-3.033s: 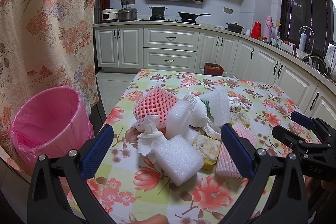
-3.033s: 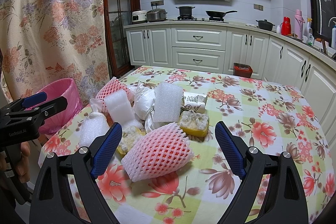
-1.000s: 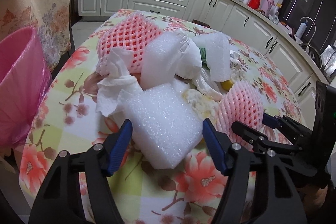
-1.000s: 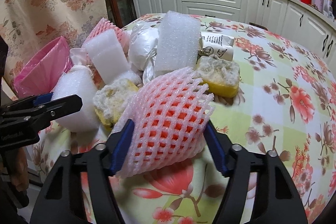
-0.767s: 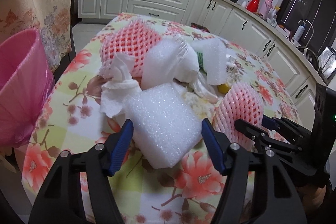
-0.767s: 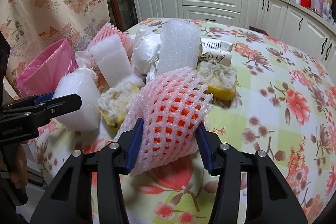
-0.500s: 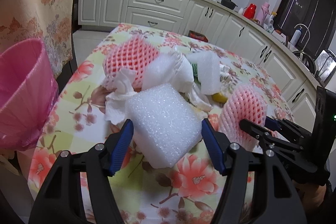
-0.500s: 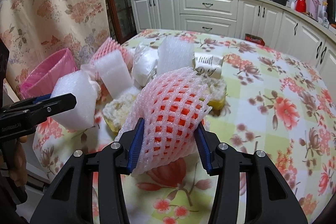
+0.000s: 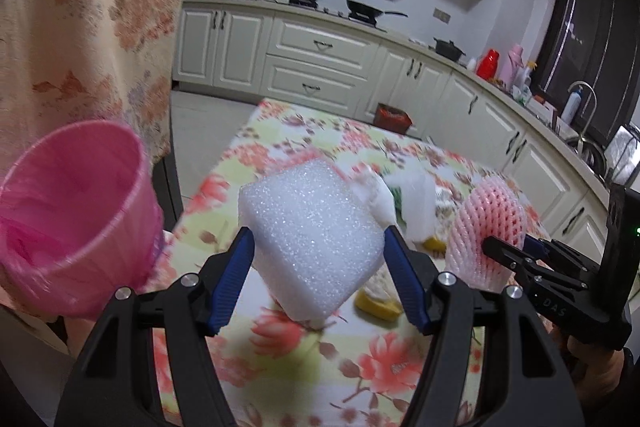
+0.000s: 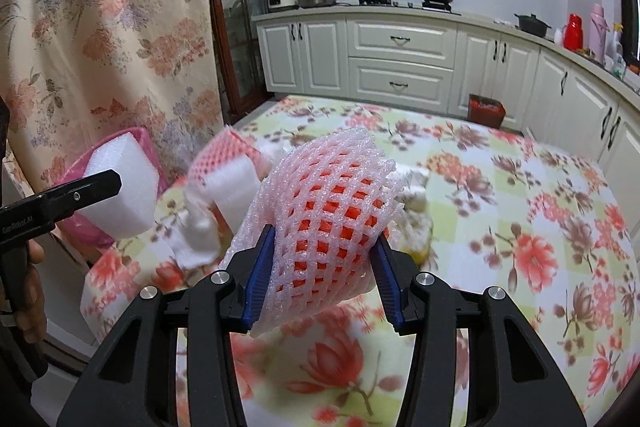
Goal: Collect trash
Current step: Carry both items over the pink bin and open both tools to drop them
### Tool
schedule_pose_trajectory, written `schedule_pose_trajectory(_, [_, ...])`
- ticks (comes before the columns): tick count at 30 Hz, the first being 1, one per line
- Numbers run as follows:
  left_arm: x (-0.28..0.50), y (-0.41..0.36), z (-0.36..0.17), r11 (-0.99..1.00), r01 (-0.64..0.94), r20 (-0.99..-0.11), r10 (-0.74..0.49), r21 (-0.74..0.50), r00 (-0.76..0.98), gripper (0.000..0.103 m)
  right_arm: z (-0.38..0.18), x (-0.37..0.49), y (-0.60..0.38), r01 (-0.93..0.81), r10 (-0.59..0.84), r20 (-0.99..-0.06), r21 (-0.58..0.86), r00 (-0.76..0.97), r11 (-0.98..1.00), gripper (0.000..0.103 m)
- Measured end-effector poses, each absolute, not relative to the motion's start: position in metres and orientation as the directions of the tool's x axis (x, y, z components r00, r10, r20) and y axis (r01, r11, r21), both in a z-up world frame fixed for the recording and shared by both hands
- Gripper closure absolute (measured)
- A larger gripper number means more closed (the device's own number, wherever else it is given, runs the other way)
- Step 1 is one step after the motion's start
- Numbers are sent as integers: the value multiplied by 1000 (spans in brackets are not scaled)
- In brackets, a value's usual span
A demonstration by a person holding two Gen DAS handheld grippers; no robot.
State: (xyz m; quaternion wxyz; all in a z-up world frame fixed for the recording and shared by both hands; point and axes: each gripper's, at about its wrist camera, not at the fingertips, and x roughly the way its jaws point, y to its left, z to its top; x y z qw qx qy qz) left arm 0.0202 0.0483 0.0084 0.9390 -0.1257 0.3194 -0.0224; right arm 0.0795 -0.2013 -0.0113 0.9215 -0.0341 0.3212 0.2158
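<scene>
**Both claws loaded, foam held above table**

Kitchen: white cabinets at 12 o'clock, flowered tablecloth (image 10: pixel 540 211) under both claws. Left gripper (image 9: pixel 320 267) is clamped on a white foam block (image 9: pixel 312 235), held above the cloth. Pink bin (image 9: pixel 76 219) sits at 9 o'clock of it, off the table edge, beside the floral curtain (image 9: pixel 100 7). Right gripper (image 10: pixel 322 267) is pinched narrow on a pink foam net (image 10: pixel 324 219), also clear of the cloth. Remaining trash pile (image 10: pixel 232 183) lies on the table at 10 o'clock of the right claw; blurred, pieces hard to separate.
</scene>
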Motion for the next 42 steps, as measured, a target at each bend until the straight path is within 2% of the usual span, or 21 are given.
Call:
schedule_pose_trajectory(11, [10,98,33,958,-117,-540,-46,-263,840,39,17,92,-146,-498,439,-570,60,694,865,57])
schedule_pose_trajectory(19, [-2,156,43,939,-224,-514,61,-262,856,39,32,99,-92,-573,506,-550,60,664,817,57])
schedule_pose_trajectory(29, [-14,217,50,911,-328,-498,169,-250,850,39,48,104,-13,-672,596,-532,66,602,738,57])
schedule_pose_trajectory(42, [-26,257,53,882,-399,-491,238,-252,838,38,45,102,75,-784,683,-545,74,486,616,56])
